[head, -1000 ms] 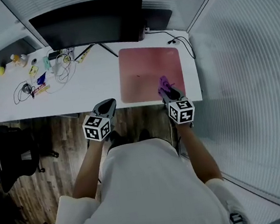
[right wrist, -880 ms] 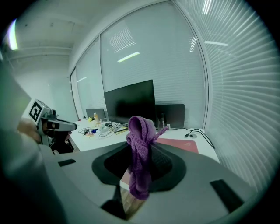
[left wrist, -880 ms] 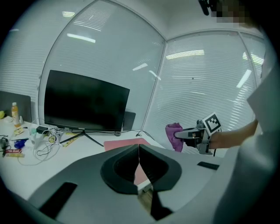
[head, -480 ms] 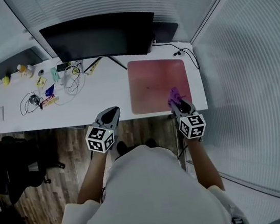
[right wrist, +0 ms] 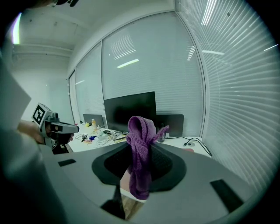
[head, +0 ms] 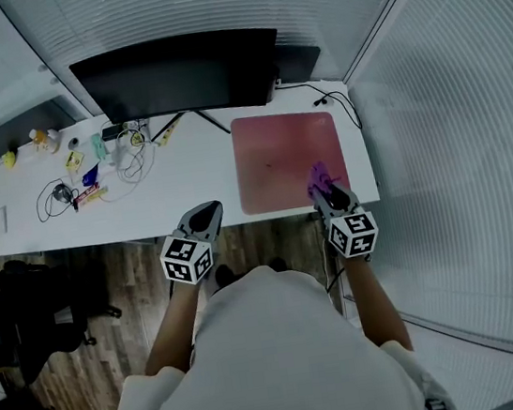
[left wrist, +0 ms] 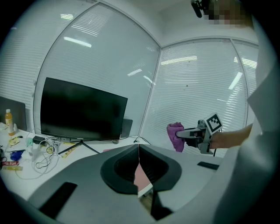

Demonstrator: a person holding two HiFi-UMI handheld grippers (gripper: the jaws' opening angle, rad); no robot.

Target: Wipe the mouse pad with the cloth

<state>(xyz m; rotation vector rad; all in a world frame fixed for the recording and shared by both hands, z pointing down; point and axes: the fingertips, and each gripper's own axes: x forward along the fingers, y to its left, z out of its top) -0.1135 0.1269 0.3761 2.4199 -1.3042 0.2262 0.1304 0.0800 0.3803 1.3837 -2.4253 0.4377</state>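
R gripper (head: 325,191) w/ cloth (head: 319,175), monitor (head: 176,73) near pad (head: 277,149)

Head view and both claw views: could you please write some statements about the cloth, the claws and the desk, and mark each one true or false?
1. The right claw is shut on the purple cloth. True.
2. The left claw grips a cable. False: its jaws are together with nothing between them.
3. The mouse pad is blue. False: it is pink-red.
4. The monitor has a dark screen. True.
5. The purple cloth lies spread out in the middle of the mouse pad. False: it hangs bunched in the right claw, over the near right part of the pad.
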